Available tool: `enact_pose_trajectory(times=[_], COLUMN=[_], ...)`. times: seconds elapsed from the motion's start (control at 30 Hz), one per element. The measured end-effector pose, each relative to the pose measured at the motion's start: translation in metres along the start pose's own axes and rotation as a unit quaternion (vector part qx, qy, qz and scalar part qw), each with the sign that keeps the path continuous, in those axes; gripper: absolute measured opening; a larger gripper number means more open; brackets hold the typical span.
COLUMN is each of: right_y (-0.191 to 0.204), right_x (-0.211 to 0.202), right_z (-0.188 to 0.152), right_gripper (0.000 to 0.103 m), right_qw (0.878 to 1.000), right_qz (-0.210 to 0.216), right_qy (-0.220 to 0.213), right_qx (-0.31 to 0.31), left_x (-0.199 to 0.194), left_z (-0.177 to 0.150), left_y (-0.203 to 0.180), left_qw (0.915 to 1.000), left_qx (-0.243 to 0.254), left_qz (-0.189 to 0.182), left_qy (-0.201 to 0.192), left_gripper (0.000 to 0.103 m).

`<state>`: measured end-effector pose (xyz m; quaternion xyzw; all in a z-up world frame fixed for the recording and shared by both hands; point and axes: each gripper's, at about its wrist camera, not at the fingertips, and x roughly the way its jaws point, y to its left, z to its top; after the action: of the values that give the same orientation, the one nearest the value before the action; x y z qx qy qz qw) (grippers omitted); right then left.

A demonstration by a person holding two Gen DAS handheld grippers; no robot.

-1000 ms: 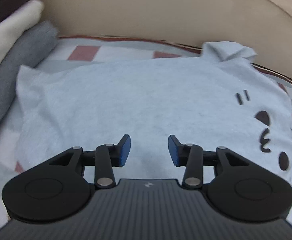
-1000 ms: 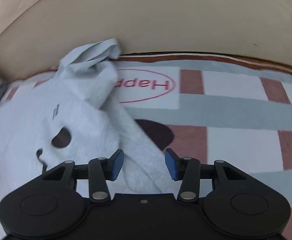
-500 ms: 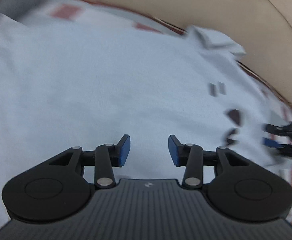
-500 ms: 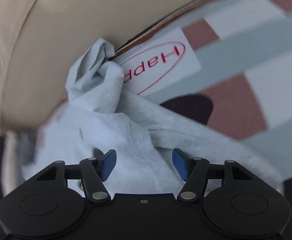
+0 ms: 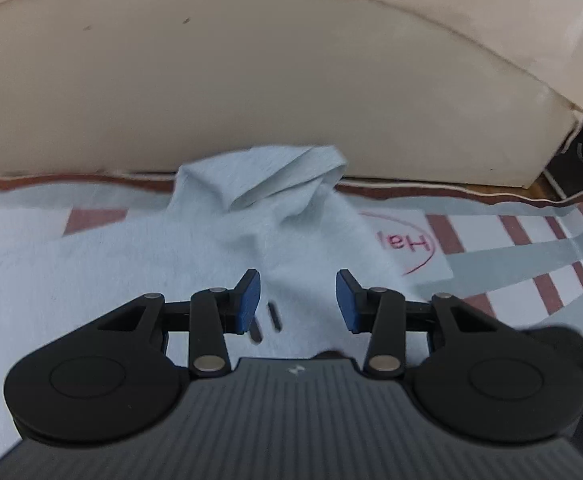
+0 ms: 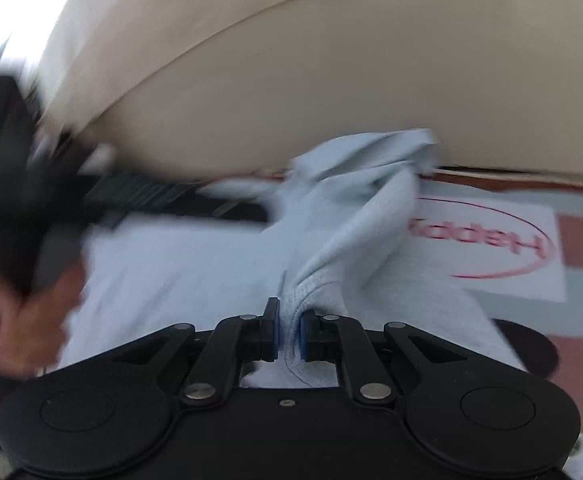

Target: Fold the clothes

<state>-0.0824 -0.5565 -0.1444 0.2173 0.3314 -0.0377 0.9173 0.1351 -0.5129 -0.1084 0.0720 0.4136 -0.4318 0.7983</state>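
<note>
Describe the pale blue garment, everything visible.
The pale blue fleecy knit garment lies spread on a checked white, grey and brown cover, against a beige cushion. Small dark printed marks show on it. One far part, likely a sleeve, is bunched up at the cushion. The right gripper, whose jaws have just been closing, pinches a stitched edge fold. The left gripper is open over it, with nothing gripped.

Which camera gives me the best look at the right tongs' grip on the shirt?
Right wrist view: the right tongs pinch a stitched fold of the light blue shirt between them. The left wrist view shows the shirt, not that grip.
</note>
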Motion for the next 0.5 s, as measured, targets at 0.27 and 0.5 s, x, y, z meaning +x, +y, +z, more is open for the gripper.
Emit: enact_pose_trajectory(times=[0.27, 0.5], right_y=[0.034, 0.022], right_x=[0.028, -0.007], right_z=[-0.029, -0.023], right_gripper=[0.031, 0.038], right_qw=[0.995, 0.991], right_qz=[0.022, 0.048], right_qy=[0.087, 0.109], right_qx=[-0.051, -0.058], left_x=[0.028, 0.045], left_z=[-0.027, -0.044], left_y=[-0.008, -0.008], left_qw=[0.9961, 0.9897], left_qx=[0.067, 0.103], left_qz=[0.007, 0.059], left_qy=[0.058, 0.079], left_gripper=[0.047, 0.056])
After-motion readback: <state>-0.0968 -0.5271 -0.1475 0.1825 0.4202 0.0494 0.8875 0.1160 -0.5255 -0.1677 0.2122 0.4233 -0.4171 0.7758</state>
